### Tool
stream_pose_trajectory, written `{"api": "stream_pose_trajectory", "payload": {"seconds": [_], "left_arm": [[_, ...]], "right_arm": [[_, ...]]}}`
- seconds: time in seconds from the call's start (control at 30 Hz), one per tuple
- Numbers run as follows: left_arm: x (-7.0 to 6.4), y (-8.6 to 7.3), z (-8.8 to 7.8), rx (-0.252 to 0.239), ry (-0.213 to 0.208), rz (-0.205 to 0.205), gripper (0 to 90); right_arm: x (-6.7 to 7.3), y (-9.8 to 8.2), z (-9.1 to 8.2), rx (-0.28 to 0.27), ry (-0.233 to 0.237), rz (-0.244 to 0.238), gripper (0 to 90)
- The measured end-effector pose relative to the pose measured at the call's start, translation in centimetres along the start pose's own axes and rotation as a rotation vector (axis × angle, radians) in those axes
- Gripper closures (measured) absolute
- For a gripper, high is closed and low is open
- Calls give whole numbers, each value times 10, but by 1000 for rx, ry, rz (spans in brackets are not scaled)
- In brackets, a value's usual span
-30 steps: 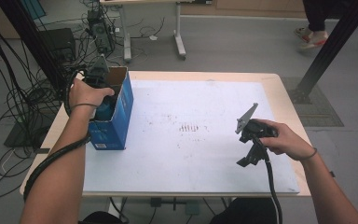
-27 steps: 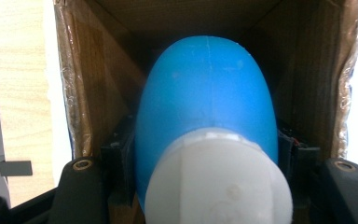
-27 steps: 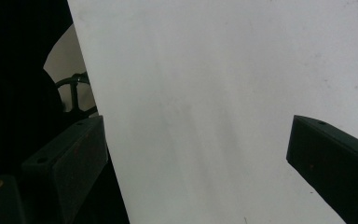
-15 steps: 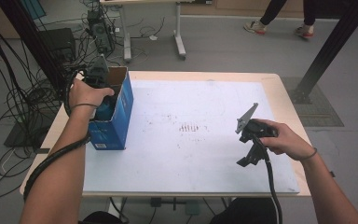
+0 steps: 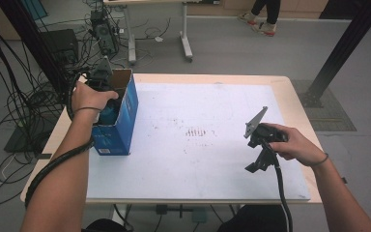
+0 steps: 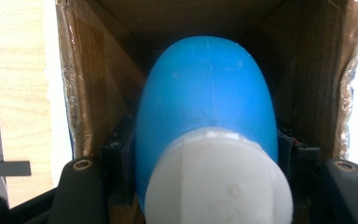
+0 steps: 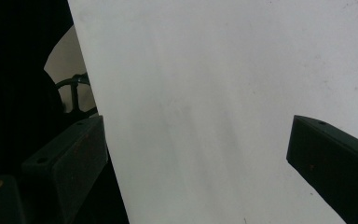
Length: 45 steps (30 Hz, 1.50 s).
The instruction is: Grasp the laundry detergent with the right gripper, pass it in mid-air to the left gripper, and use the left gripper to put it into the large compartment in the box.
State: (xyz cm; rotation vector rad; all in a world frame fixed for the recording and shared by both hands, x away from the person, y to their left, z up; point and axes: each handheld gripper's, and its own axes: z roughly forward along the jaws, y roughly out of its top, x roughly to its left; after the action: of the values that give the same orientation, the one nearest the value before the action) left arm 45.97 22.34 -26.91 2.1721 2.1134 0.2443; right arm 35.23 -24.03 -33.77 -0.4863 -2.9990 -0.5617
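Left gripper [image 6: 205, 186] clamped on smooth blue plastic bottle with white cap [image 6: 207, 116] inside blue cardboard box [image 5: 125, 111]; likely light, rigid, slippery, so grip mid-body; right gripper [image 7: 196, 158] jaws apart, idle.

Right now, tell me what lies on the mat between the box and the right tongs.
Nothing but bare white mat with faint reddish marks, between box and right tongs, in the high view.

Grey floor [image 5: 232, 46] lies beyond the left hand-held gripper [image 5: 107, 99], with tangled cables [image 5: 14, 111] beside it and a desk leg [image 5: 187, 46] farther off.
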Motion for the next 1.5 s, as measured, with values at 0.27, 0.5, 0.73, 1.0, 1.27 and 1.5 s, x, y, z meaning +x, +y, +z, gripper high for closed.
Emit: {"api": "stream_pose_trajectory", "payload": {"seconds": [0.27, 0.5, 0.73, 1.0, 1.27, 1.5], "left_arm": [[1, 0, 0, 0, -3, -4, 375], [0, -1, 0, 1, 0, -7, 374], [-1, 0, 0, 1, 1, -8, 375], [-1, -1, 0, 3, 2, -9, 375], [-1, -1, -1, 4, 5, -1, 373], [-2, 0, -2, 4, 27, 9, 370]], "right_arm": [[0, 0, -1, -1, -1, -5, 47], [0, 0, -1, -3, -2, -8, 48], [1, 0, -1, -2, -3, -9, 45], [1, 0, 0, -4, 4, -11, 46], [2, -1, -1, -1, 6, -14, 46], [3, -2, 0, 0, 7, -14, 47]]}}
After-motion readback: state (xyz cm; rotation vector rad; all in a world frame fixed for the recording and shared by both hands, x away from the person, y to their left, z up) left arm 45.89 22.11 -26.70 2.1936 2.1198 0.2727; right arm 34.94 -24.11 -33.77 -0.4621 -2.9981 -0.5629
